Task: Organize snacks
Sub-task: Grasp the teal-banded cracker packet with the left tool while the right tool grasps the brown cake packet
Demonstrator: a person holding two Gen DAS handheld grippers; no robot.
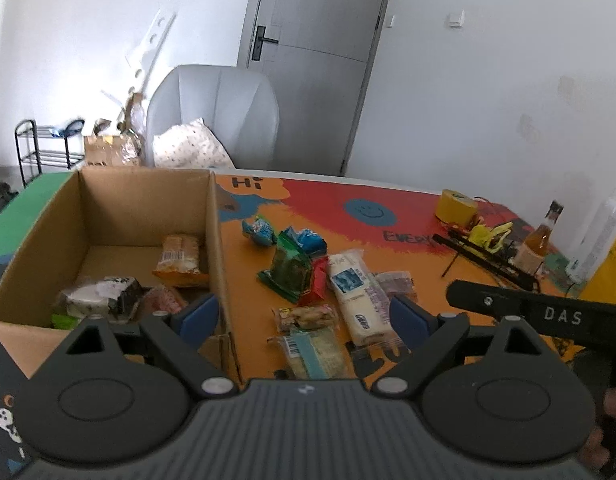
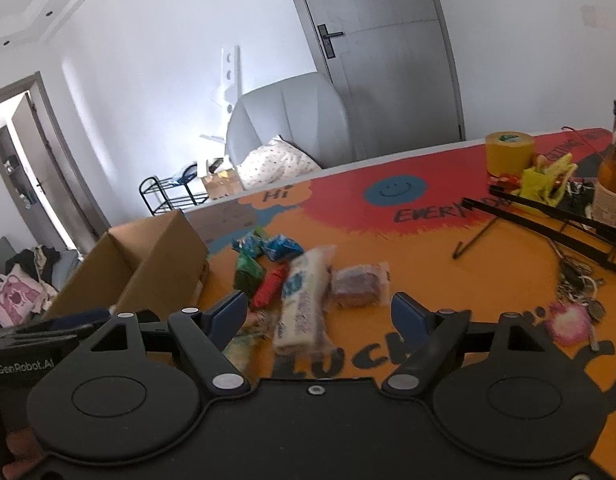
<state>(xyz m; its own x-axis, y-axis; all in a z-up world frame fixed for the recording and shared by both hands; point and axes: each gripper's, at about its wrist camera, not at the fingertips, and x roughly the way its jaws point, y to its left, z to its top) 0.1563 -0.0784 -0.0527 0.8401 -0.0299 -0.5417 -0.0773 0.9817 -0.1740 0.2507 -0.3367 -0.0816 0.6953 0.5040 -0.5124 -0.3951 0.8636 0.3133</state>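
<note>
A cardboard box (image 1: pixel 108 208) stands at the left of the colourful table and holds an orange pack (image 1: pixel 180 258) and a white-and-black pack (image 1: pixel 104 300). To its right lie loose snacks: a long white pack (image 1: pixel 358 292), a green pack (image 1: pixel 288 270), a red pack (image 1: pixel 318 282) and blue packs (image 1: pixel 260 231). My left gripper (image 1: pixel 304 314) hangs open over the box's right wall and the nearest snacks, gripping nothing. My right gripper (image 2: pixel 318 314) is open above the white pack (image 2: pixel 304 300) and a purple-brown pack (image 2: pixel 358 284), with its pads apart from both.
At the far right of the table are a yellow tape roll (image 2: pixel 508 152), a bottle (image 2: pixel 614 172), a black wire stand (image 2: pixel 548 216), a yellow clip (image 2: pixel 548 176) and keys (image 2: pixel 576 284). A grey chair (image 1: pixel 216 112) stands behind the table.
</note>
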